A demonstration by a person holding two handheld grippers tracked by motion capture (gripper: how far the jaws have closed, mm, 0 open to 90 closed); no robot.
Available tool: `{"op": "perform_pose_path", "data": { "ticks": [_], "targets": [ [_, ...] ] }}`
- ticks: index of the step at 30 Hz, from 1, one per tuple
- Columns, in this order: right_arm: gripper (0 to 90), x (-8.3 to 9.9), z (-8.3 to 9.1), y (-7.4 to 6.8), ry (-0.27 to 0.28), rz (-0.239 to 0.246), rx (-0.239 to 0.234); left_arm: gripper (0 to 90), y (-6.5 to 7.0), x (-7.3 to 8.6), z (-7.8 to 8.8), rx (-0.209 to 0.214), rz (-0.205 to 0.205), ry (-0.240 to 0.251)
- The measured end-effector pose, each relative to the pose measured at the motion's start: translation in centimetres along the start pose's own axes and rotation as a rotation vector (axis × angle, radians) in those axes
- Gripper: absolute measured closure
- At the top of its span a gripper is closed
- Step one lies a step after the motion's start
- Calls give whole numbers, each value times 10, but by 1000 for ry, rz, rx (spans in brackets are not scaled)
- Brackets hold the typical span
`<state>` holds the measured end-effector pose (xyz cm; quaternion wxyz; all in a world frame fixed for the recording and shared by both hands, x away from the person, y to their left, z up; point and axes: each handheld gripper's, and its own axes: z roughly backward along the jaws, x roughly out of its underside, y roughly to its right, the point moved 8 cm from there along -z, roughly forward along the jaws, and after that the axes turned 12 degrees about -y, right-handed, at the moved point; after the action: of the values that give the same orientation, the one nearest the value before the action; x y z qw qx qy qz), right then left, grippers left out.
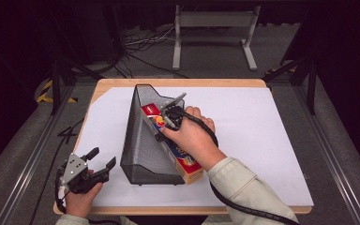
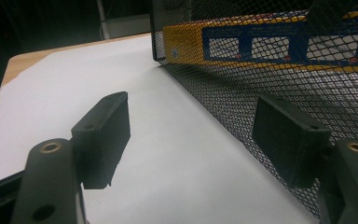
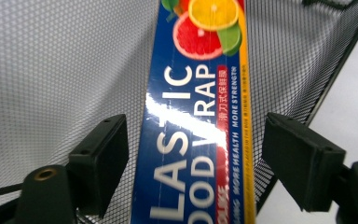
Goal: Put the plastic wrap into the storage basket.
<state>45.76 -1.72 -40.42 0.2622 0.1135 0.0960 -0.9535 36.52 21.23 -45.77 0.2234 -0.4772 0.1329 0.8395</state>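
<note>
A black mesh file holder (image 1: 143, 140) lies on its side in the middle of the white mat. A long blue and yellow plastic food wrap box (image 1: 187, 164) rests inside it, its near end sticking out of the holder. My right gripper (image 1: 163, 125) is over the box, and in the right gripper view it (image 3: 193, 140) stands open, a jaw on each side of the box (image 3: 191, 93) with gaps. My left gripper (image 1: 104, 157) is open at the table's near left corner. In its own view the left gripper (image 2: 191, 126) sits beside the mesh wall (image 2: 261, 79), holding nothing.
The white mat (image 1: 262, 131) covers a wooden table (image 1: 178, 82) and is bare to the right and far left of the holder. Beyond the table stand a grey metal frame (image 1: 213, 21) and loose cables (image 1: 145, 42) on the floor.
</note>
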Motion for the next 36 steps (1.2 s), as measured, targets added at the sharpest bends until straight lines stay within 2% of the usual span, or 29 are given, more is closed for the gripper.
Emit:
{"op": "perform_pose_path", "data": {
  "ticks": [2,3,9,15,18,26,31,36],
  "targets": [
    [229,1,10,1,39,12,-21,284,-2,1,1,-1,5,-1],
    [229,1,10,1,39,12,-21,284,-2,1,1,-1,5,-1],
    [217,3,42,4,202,98,-46,284,-2,1,3,-6,8,5],
    [215,12,70,12,315,151,-62,283,0,0,2,-4,8,5],
    [202,18,83,16,352,175,-64,279,-1,-1,2,-5,9,3],
    [178,35,101,27,359,188,-71,279,-1,-1,2,-5,11,8],
    [178,45,110,49,372,198,-64,279,0,-2,0,-4,6,4],
    [168,58,121,78,385,172,-34,279,0,-1,-1,-5,7,-1]
  ]
}}
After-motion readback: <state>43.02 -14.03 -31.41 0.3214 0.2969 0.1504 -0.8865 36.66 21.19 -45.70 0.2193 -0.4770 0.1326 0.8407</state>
